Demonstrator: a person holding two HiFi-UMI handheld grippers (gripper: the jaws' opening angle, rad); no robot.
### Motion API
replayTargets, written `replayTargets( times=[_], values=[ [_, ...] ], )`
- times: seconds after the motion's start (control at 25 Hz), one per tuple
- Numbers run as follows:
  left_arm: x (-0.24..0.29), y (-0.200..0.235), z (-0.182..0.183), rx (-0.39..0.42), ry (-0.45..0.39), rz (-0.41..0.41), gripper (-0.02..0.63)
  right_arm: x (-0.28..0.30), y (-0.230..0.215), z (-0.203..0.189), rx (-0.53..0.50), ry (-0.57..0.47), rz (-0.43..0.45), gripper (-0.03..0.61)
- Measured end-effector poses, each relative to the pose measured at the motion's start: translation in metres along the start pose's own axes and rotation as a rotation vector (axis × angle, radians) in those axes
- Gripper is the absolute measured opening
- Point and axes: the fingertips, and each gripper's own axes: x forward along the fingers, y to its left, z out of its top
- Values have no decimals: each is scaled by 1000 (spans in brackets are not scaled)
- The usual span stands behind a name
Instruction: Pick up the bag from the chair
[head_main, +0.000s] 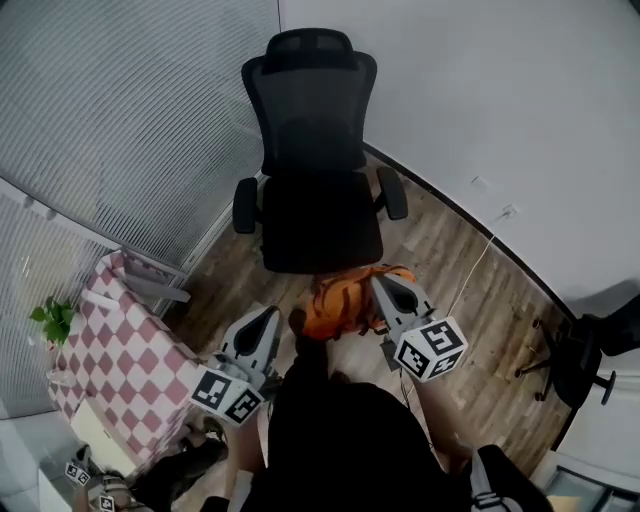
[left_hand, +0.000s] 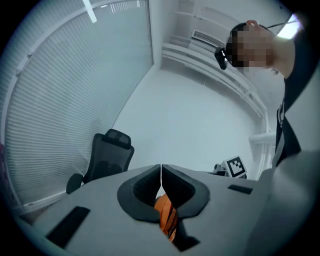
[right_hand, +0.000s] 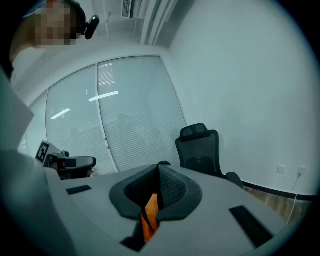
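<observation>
left claw (head_main: 266, 322): closed, with both pads clamped on an orange strap of the bag (head_main: 338, 300). in the left gripper view the jaws of the left claw (left_hand: 161, 183) meet at the tips, and the bag (left_hand: 165, 216) hangs below them.

right claw (head_main: 386, 288): closed, clamped on another orange strap of the bag. in the right gripper view the right claw (right_hand: 157, 187) pinches the bag (right_hand: 149, 212) between its pads.

bag position: between the two claws, close in front of the person and clear of the chair (head_main: 318, 205). the black seat is bare. the chair stands on the wood floor (head_main: 470, 300), near the window blinds (head_main: 120, 110). a surface with a checked cloth (head_main: 120, 345) stands at left.
</observation>
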Motion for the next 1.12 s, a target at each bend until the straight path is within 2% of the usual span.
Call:
replayTargets(
  times=[0.08,0.2,0.48,0.72,1.12],
  values=[
    [-14,-15,-15,-9,3,16,34,-26,2,-10,9,-8,-10,26],
    [-31,-47,-37,25,57,-4,34,-65,4,-21,12,-11,-21,26],
    [-63,-104,-64,65,108,-18,34,-139,17,-26,7,-46,-18,26],
    [-80,-135,-63,95,98,-26,34,-188,29,-22,-9,-69,-23,26],
    [-108,-155,-66,130,118,-67,34,-224,60,-21,-34,-99,-13,25]
  ],
)
